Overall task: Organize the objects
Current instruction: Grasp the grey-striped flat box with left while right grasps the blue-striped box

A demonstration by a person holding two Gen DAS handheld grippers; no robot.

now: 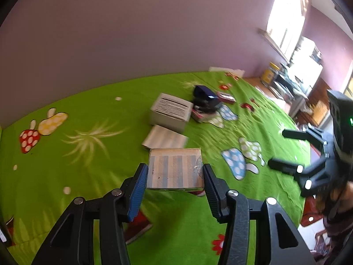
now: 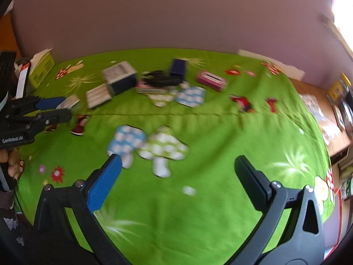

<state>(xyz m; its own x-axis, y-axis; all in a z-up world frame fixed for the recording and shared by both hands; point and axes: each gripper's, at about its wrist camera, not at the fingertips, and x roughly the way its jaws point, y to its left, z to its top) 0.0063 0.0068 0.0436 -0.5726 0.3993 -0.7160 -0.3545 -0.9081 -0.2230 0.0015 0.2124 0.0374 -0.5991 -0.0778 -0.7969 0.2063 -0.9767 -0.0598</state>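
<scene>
Evidently the left gripper (image 1: pixel 174 177) is clamping the striped box (image 1: pixel 175 169), carrying it toward the grey boxes (image 1: pixel 169 112) at twelve o'clock for grouping. The right gripper (image 2: pixel 177 180) is hanging wide apart, holding nothing, over the green blanket (image 2: pixel 209 216).

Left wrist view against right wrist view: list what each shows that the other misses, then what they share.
Left wrist only: the striped box's top face, clamped between the left gripper's jaws, and the bright window.

Right wrist only: the yellow-green carton at the bed's edge, the hand on the left gripper, and the right gripper's own jaws open over the bare blanket.

Both: the green mushroom blanket, the grey box, the dark blue box, the pink box.
</scene>
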